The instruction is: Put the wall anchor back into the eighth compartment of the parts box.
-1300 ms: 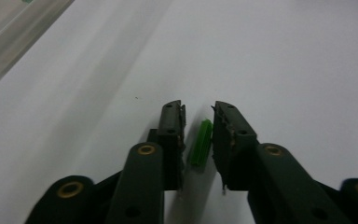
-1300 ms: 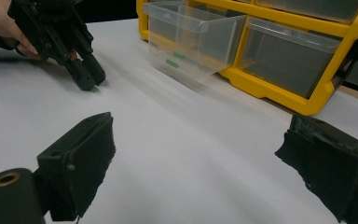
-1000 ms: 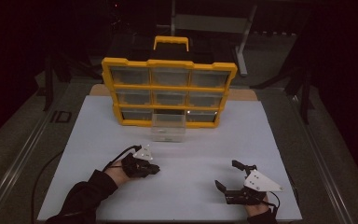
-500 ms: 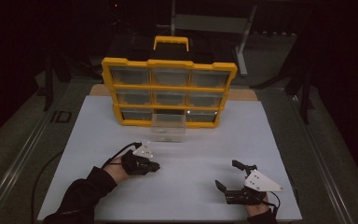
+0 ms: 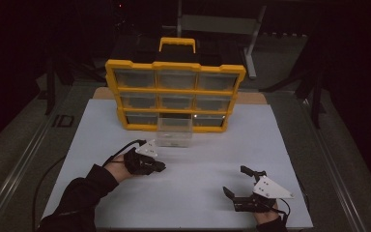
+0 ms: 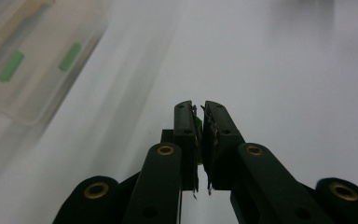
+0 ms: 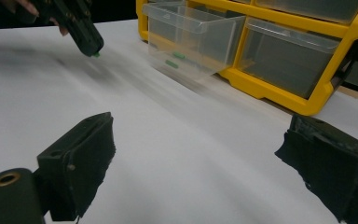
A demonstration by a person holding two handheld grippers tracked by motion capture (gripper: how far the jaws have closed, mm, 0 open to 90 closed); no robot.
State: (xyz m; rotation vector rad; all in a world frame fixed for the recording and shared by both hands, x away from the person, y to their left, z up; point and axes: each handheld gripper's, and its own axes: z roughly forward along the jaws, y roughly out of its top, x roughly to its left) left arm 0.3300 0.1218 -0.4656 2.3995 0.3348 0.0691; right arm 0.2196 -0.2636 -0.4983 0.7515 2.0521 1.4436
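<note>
I am watching the yellow organizer case (image 5: 175, 94) standing upright at the far edge of the white board (image 5: 270, 145), its nine clear drawers set in three rows of three. One clear drawer (image 5: 174, 131), the middle one of the bottom row, is sticking out toward me, and I am counting two green pieces (image 7: 175, 59) lying inside it. The white board is covering a grey table, and the room beyond is sitting in darkness.

I am holding the left gripper (image 5: 158, 166) just in front of that pulled-out drawer, the black sleeve angling in from the bottom left and the tool pointing right across the board. Its jaws are clenched, pinching a small green piece (image 6: 198, 125) between the pads; a sliver of green is peeking out at the tip.

I am resting the right gripper (image 5: 235, 182) near the board's front right corner, well apart from the case. It is released, jaws standing wide with nothing between them.
</note>
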